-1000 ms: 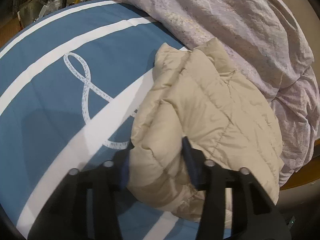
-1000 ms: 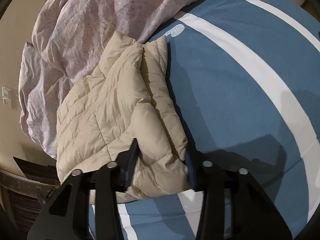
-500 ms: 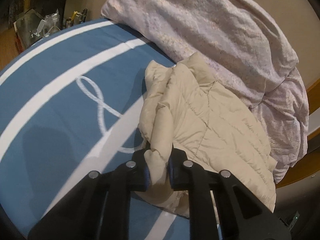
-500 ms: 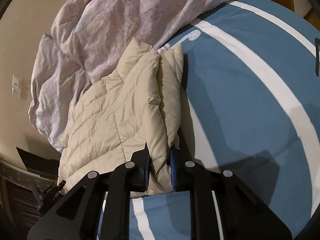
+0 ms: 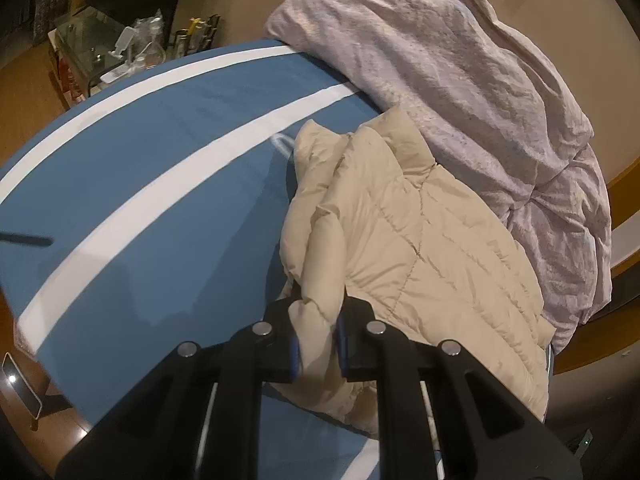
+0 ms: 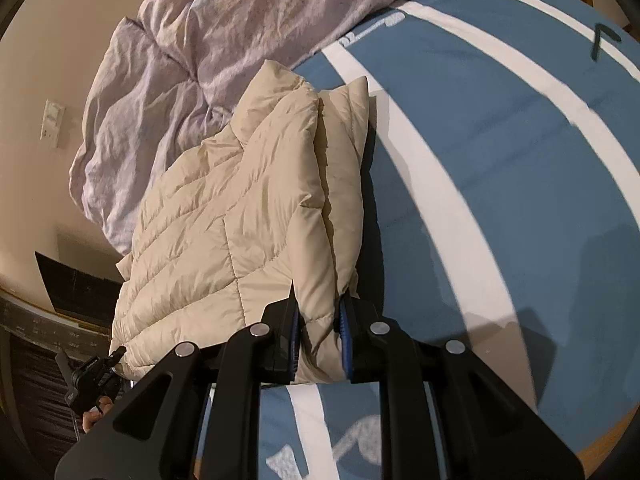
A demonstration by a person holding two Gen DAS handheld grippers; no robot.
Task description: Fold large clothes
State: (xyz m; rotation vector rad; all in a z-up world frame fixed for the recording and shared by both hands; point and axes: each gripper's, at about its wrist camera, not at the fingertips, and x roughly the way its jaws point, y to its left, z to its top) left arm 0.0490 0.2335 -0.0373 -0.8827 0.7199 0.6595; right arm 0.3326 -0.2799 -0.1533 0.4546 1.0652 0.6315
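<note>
I have the left gripper (image 5: 316, 340) and right gripper (image 6: 318, 340) each clamped on the jacket (image 5: 408, 248) edge (apparently opposite ends), its length running toward upper frame.

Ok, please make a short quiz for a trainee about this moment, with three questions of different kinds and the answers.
1. True or false: the left tongs are open and hold nothing.
2. The beige padded jacket lies against which other textile? A) a green towel B) the crumpled lilac duvet C) a red scarf
3. Fill in: the jacket rests on the blue bed cover with ____ stripes.

Key:
1. False. Both the left tongs and the right tongs are shut on an edge of the jacket.
2. B
3. white
</note>
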